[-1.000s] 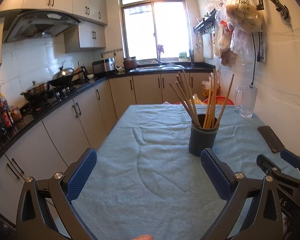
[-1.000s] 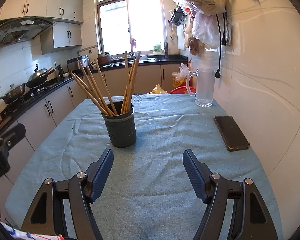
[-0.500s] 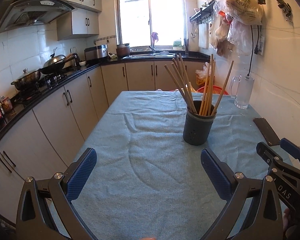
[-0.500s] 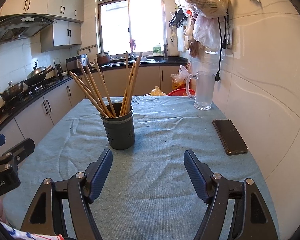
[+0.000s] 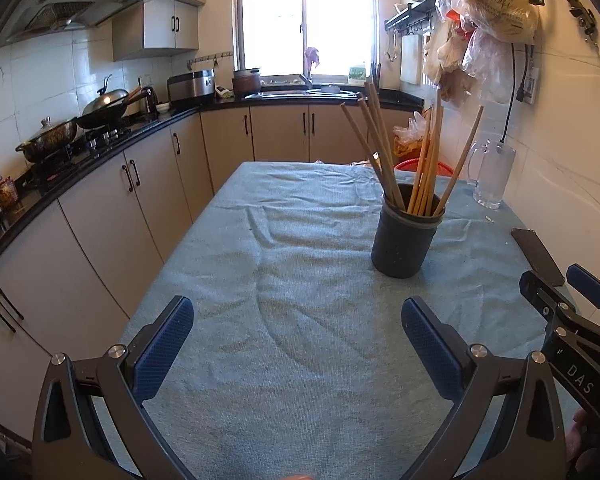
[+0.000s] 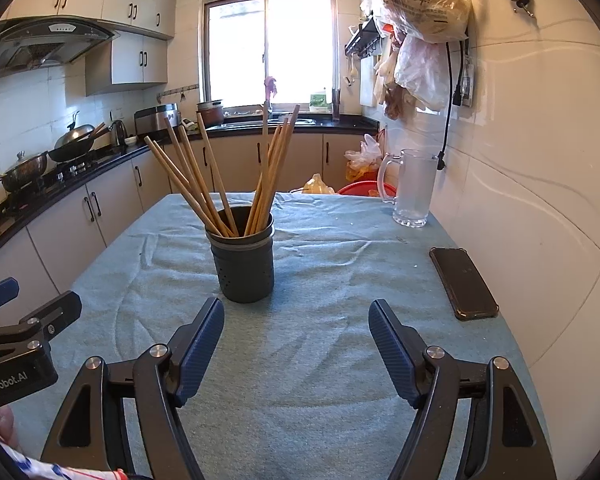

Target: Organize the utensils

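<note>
A dark round utensil holder (image 5: 404, 242) (image 6: 243, 260) stands upright on the blue-green tablecloth (image 5: 300, 280) (image 6: 320, 280). Several wooden chopsticks (image 5: 416, 168) (image 6: 220, 180) lean out of it in two fans. My left gripper (image 5: 298, 320) hovers open over the cloth, with the holder ahead and to its right. In the right wrist view my right gripper (image 6: 296, 320) is open too, just short of the holder, which sits slightly left of its centre line. Neither has anything between its blue pads.
A black phone (image 6: 462, 282) (image 5: 538, 256) lies near the table's right edge by the tiled wall. A glass mug (image 6: 414, 188) (image 5: 490, 176) stands at the far right corner. Cabinets and a stove (image 5: 60, 136) line the left side. Plastic bags (image 6: 424, 8) hang overhead on the wall.
The left wrist view has swung to the left and dipped, so the holder sits further right and lower in it. The right wrist view is nearly the same. Both grippers stayed open.
</note>
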